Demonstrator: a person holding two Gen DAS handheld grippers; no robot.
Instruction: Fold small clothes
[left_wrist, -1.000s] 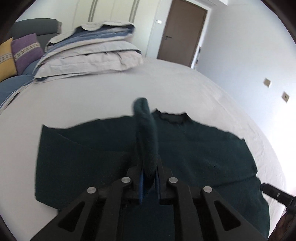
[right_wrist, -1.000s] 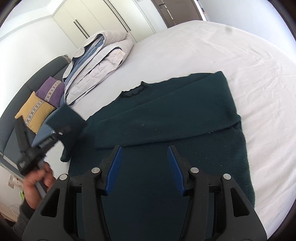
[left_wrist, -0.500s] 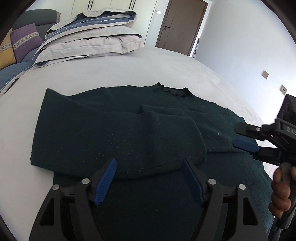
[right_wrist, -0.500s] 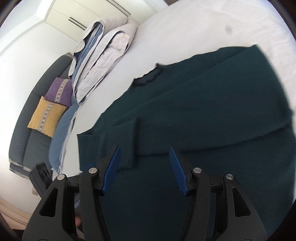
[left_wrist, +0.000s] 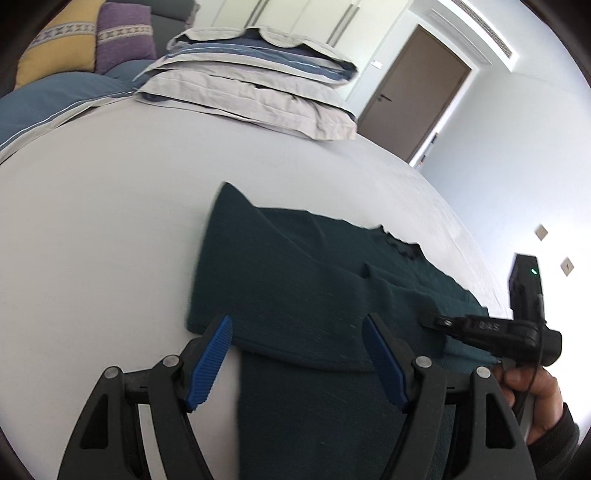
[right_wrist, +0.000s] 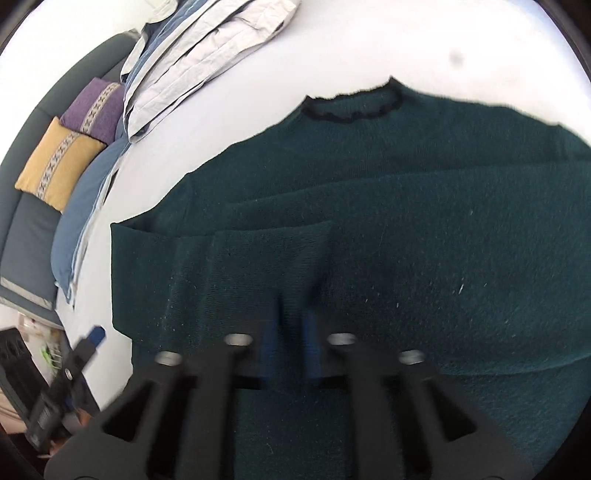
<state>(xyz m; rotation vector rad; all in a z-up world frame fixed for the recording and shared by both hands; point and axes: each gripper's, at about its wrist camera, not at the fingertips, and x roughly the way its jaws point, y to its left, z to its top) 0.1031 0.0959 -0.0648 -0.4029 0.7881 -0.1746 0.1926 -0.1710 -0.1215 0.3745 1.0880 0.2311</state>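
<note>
Dark green sweater (right_wrist: 406, 229) on bed (left_wrist: 110, 229), R gripper (right_wrist: 290, 347) pinching fold, fingers just closed.

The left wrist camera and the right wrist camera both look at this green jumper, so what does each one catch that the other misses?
Only the left wrist view shows the brown door, wall sockets and the person's hand gripping the right gripper.

Only the right wrist view shows the jumper's whole neckline and the right gripper's jaws closed on a pinch of knit.

Both show the dark green jumper, white bed, stacked pillows, the cushions and the open left gripper.
</note>
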